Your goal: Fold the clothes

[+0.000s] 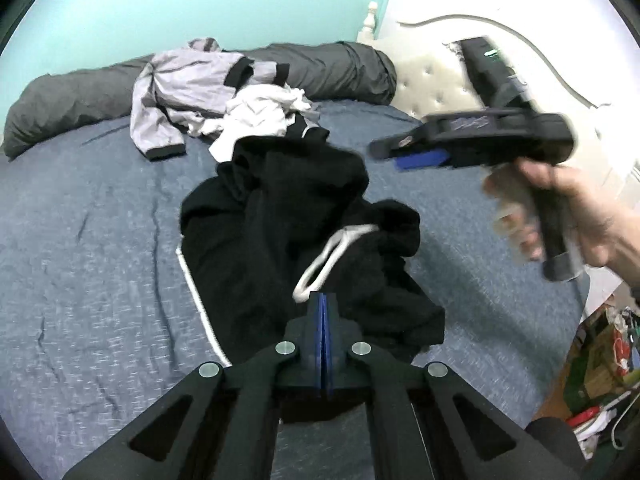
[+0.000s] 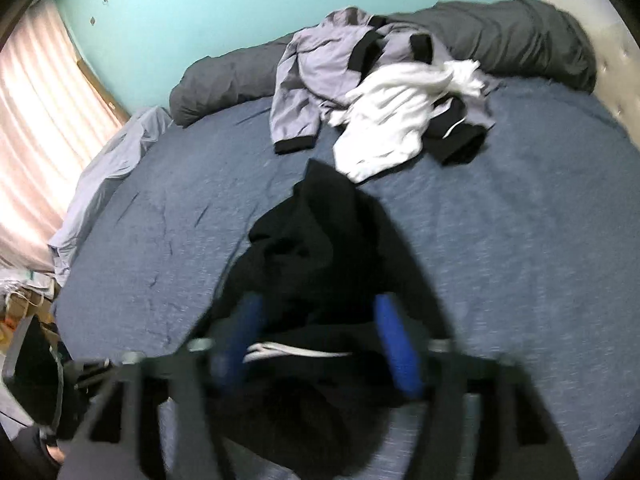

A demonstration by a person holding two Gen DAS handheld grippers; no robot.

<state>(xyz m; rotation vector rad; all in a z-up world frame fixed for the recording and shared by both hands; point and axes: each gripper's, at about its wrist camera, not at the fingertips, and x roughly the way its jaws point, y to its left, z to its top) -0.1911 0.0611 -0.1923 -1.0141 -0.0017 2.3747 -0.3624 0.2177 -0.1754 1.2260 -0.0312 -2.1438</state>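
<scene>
Left wrist view shows the left gripper (image 1: 323,300) with its blue-lined fingers pressed together right at the near edge of the black garment (image 1: 296,216); whether any cloth is caught between them cannot be told. That garment is a soft, crumpled heap with a white drawstring loop (image 1: 332,256) on top and a thin white stripe along one edge. It lies in the middle of the bed (image 1: 92,248), whose cover is a blue, speckled, lightly wrinkled fabric.

To one side of the garment, raised above it, the right gripper (image 1: 412,152) is held in a bare hand (image 1: 576,216), blurred; in the right wrist view its blue pads (image 2: 396,344) stand spread apart over the black cloth.

Beyond the garment lies a rumpled white piece (image 1: 260,116), and behind that a pale grey jacket (image 1: 188,88) with black cuffs. Farther still, a long dark grey bolster (image 1: 332,68) runs along the turquoise wall (image 1: 200,4), beside a cream tufted headboard (image 1: 436,80).
</scene>
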